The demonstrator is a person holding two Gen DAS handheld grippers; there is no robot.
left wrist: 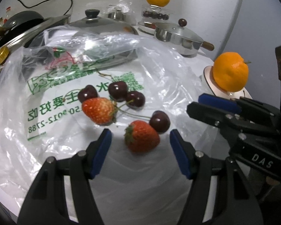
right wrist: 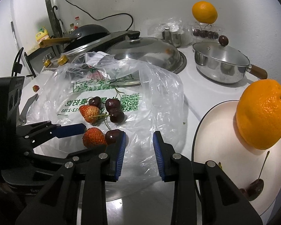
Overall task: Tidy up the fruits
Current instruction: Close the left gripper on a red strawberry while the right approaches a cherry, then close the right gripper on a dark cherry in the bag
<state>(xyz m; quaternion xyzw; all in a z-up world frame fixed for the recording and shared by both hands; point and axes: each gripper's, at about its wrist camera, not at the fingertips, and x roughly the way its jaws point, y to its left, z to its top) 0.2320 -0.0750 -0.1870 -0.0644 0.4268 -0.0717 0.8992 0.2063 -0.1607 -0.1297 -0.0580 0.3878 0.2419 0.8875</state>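
the left hand-held gripper [left wrist: 139, 136] is spread wide with the near strawberry [left wrist: 142, 138] lying between its blue pads, untouched; a cherry [left wrist: 159, 121] touches that berry just beyond; further out lie another strawberry [left wrist: 99, 110] and three cherries [left wrist: 118, 91] on the plastic bag [left wrist: 56, 112]; the right hand-held gripper [right wrist: 139, 151], narrow and holding nothing, hangs beside; beside it on the right, a white plate [right wrist: 215, 150] carries an orange [right wrist: 262, 114].
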